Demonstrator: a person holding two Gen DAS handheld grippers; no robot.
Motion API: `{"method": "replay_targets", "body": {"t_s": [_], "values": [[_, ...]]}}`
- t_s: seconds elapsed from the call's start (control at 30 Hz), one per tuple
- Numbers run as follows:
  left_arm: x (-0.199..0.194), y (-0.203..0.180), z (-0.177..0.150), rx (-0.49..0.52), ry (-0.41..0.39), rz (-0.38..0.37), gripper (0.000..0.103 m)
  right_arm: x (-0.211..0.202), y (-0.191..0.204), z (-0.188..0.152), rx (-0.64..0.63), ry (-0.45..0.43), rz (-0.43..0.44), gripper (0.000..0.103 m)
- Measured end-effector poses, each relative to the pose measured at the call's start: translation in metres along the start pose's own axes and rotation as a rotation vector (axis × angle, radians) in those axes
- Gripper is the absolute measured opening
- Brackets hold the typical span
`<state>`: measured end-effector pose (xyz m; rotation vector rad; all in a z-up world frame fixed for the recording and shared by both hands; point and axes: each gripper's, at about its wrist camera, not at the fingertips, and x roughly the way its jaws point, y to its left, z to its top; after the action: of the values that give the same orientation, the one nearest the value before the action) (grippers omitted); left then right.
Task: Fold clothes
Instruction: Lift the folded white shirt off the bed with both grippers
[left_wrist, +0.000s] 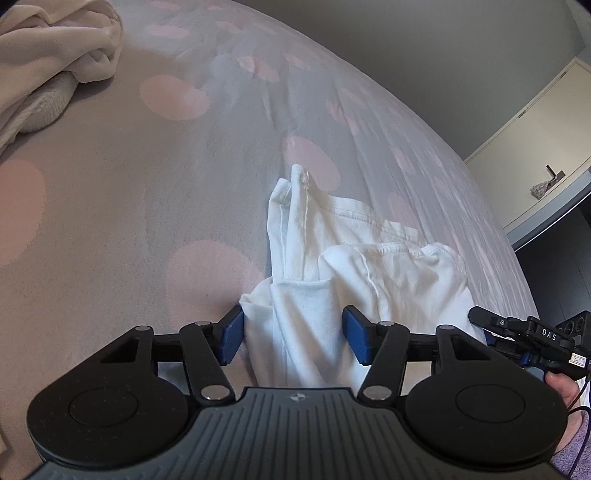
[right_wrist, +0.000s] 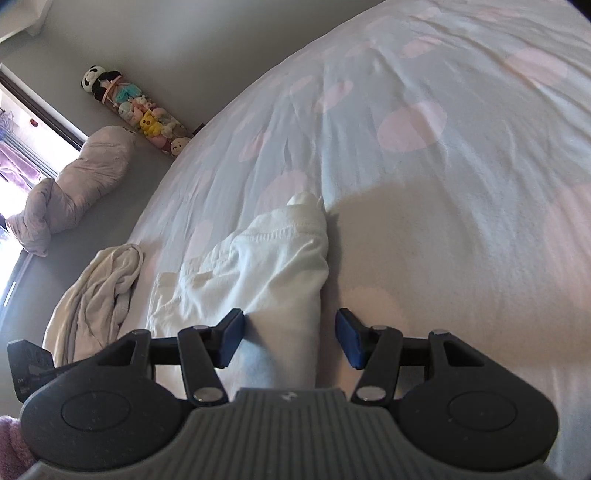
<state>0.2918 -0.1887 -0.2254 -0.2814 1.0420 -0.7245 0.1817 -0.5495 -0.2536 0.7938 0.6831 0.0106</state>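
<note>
White garment (left_wrist: 332, 266) runs toward 12 o'clock between both sets of fingers, left gripper (left_wrist: 293, 334) and right gripper (right_wrist: 290, 338) apart, unclamped

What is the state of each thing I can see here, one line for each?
White garment: crumpled, lying on the bed, not yet folded.
Cream garment: bunched in a heap, apart from the white one.
Left hand-held gripper: open, white cloth between its fingers.
Right hand-held gripper: open, white cloth between its fingers.
Bed cover: spread out, lightly wrinkled.
</note>
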Motion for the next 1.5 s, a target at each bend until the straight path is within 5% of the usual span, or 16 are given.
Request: {"method": "replay_targets", "body": {"t_s": [0.27,0.43,0.6,0.77,1.13,1.5], "values": [[0.008,0.005,0.002,-0.017,-0.033,-0.044,0.035,0.024,-0.02,0.017,0.096,-0.014,0.073,0.039],[0.012,0.004,0.003,-0.009,-0.032,-0.075,0.015,0.034,-0.027,0.018,0.118,-0.019,0.099,0.021],[0.003,-0.005,0.003,0.038,-0.054,-0.073,0.011,0.034,-0.025,0.017,0.109,-0.038,0.131,0.008],[-0.016,-0.019,0.002,0.082,-0.104,-0.086,0.01,0.019,-0.007,0.017,0.041,-0.091,0.149,0.006],[-0.099,-0.088,-0.013,0.265,-0.262,-0.109,0.009,-0.086,0.055,0.001,-0.121,-0.297,0.204,0.005],[-0.161,-0.214,-0.026,0.522,-0.387,-0.185,0.009,-0.225,0.064,-0.028,-0.143,-0.535,0.224,0.005]]}}
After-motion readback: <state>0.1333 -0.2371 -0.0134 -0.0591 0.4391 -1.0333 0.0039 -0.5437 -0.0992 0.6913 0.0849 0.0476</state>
